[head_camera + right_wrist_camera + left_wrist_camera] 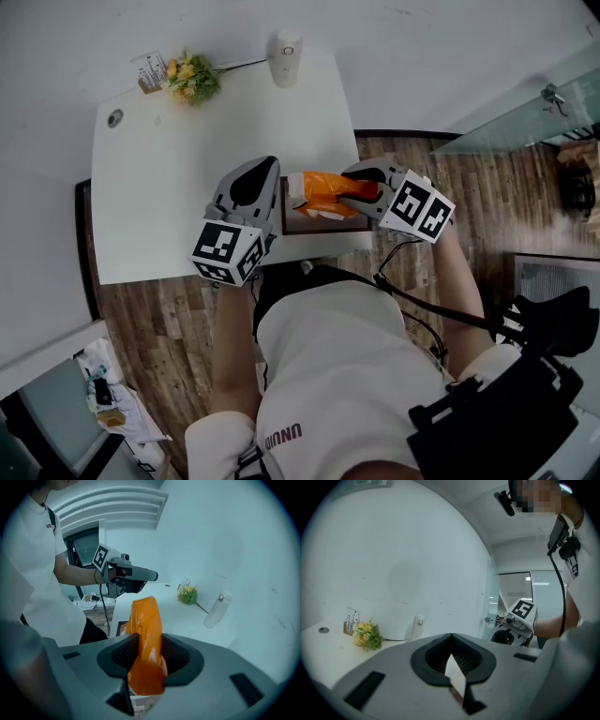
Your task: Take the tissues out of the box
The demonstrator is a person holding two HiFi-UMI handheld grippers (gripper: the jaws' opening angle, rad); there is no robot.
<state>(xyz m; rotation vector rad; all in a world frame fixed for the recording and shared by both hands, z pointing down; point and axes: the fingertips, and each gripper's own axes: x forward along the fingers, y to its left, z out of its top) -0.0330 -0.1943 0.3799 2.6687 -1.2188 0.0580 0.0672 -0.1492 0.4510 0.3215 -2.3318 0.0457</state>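
Right gripper (149, 641) pinched the orange tissue pack (145, 616) across its middle. Its jaws were partly spread to the pack's thickness, and the wrapper bulged out above and below the pads. Gripping it mid-body probably kept the soft pack from folding or slipping during a lift. The pack hung over the brown box (323, 228), which sat at the near edge of the white table (187, 187), directly in front of the person. Whether the pack's lower end had cleared the rim could not be told. The left gripper (267, 171), just beside the box and pointing nearly level, had its jaws pressed together on a thin white strip (455, 677) with a brownish underside. This seemed to be a flap or edge of the box, most likely pinched to steady the light box against the other hand's pull. Flowers (192, 80) and a white bottle (286, 56) stood well apart at the table's far side, out of the way.
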